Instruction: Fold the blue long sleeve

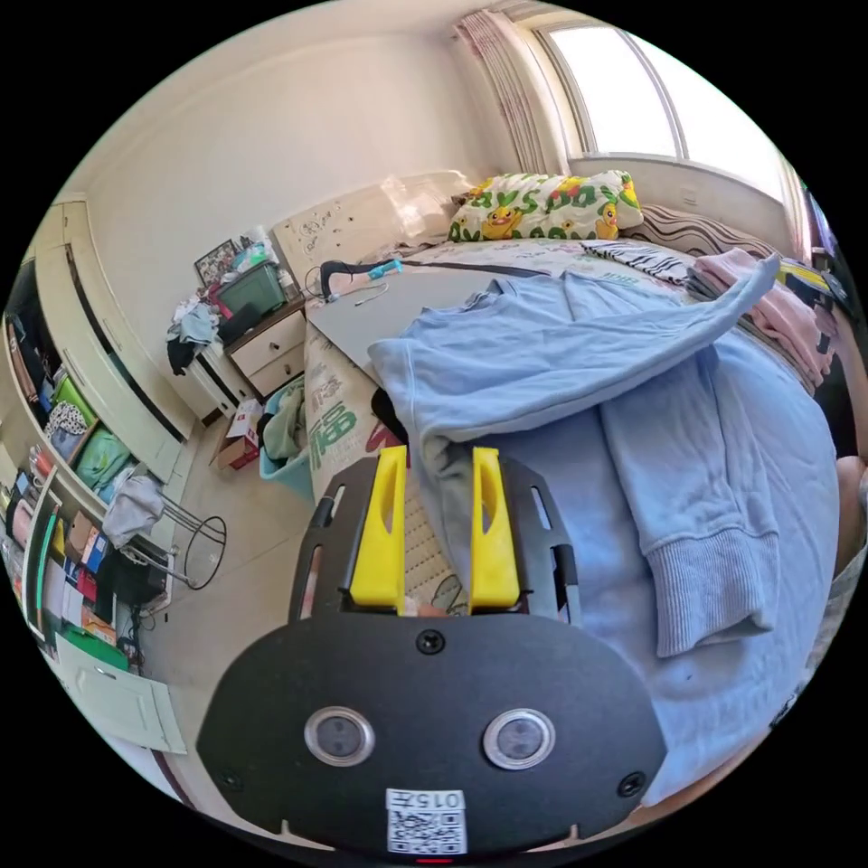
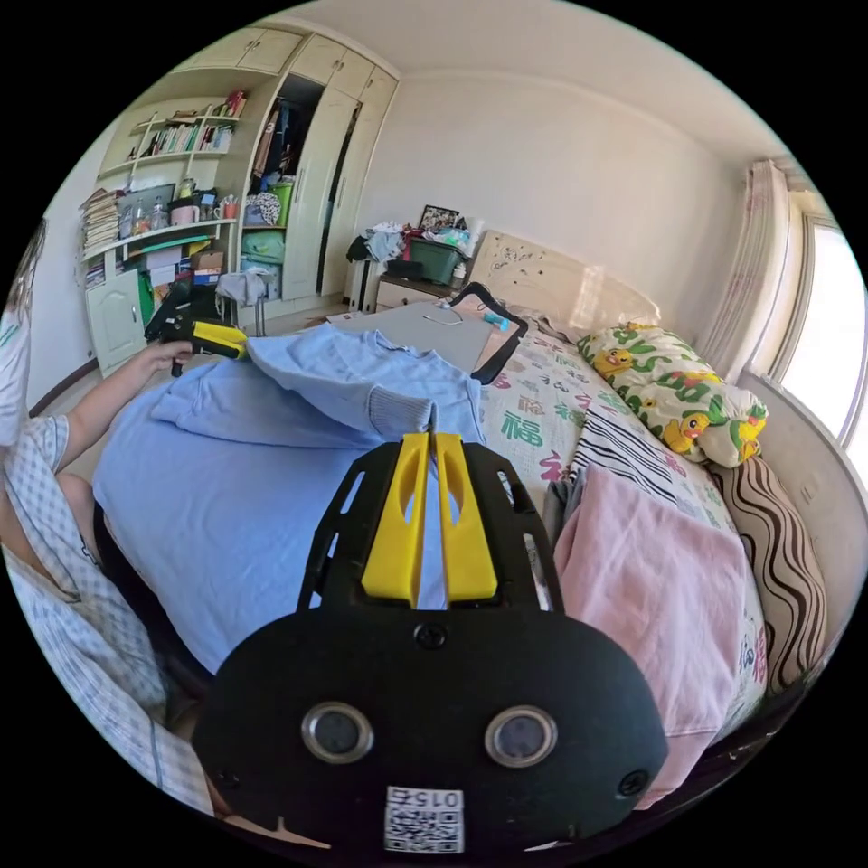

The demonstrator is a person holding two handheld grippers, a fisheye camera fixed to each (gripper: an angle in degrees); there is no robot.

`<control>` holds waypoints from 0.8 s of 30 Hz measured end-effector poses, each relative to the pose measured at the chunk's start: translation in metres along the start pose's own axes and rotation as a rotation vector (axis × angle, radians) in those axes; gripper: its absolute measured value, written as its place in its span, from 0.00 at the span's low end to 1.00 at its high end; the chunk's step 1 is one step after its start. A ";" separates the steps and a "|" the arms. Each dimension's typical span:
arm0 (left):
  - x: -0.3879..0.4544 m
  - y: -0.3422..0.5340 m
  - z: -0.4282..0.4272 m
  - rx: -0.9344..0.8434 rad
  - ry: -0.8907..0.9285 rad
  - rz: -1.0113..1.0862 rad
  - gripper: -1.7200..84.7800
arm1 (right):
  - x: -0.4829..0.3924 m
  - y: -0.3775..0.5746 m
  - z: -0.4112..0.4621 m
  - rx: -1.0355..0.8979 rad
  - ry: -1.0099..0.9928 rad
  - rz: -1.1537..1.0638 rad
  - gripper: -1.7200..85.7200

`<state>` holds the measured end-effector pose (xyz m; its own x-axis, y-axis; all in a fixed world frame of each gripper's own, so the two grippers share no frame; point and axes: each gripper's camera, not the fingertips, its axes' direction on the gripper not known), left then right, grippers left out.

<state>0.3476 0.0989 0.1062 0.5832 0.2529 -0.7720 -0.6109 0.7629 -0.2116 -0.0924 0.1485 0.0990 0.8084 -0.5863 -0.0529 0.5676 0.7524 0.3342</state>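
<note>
We have the blue long sleeve (image 1: 579, 380) spread across the near end of the bed (image 2: 542, 425), its body lying flat and one sleeve drooping toward the near edge. Our left gripper (image 1: 438, 461) has its yellow jaws a little apart with a fold of the blue cloth bunched between them; whether they truly pinch it we cannot tell. Our right gripper (image 2: 432, 443) has its jaws nearly together on the ribbed cuff (image 2: 398, 411), lifting the sleeve over the body. The cloth looks soft, thick and limp, so it should sag wherever unsupported; cuffs, hem and shoulder seams seem the surest holds. A pink garment (image 2: 651, 579) lies just beside it, a striped cloth (image 2: 624, 443) and a duck-print pillow (image 2: 678, 389) farther up the bed. They crowd that side but leave the fold area free.
</note>
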 end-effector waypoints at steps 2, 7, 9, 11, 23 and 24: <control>0.002 0.003 -0.004 0.026 -0.034 0.015 0.12 | 0.014 0.004 -0.006 -0.018 0.006 0.018 0.01; 0.008 0.024 -0.025 0.114 -0.240 0.033 0.05 | 0.039 0.001 -0.014 -0.037 -0.042 0.049 0.01; 0.009 0.031 -0.024 0.090 -0.267 0.061 0.05 | 0.047 -0.003 -0.014 -0.068 -0.062 0.039 0.02; 0.006 0.031 -0.015 0.034 -0.264 0.070 0.04 | 0.055 -0.007 -0.008 -0.157 -0.121 0.005 0.02; -0.028 0.047 -0.017 0.037 -0.219 0.021 0.08 | 0.127 -0.031 -0.045 -0.091 -0.273 0.162 0.10; -0.032 0.049 -0.016 0.039 -0.217 0.018 0.09 | 0.126 -0.034 -0.039 -0.108 -0.266 0.166 0.10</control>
<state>0.2909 0.1184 0.1105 0.6765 0.3853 -0.6277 -0.6034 0.7785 -0.1725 -0.0033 0.0605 0.0445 0.8303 -0.4999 0.2463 0.4560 0.8635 0.2156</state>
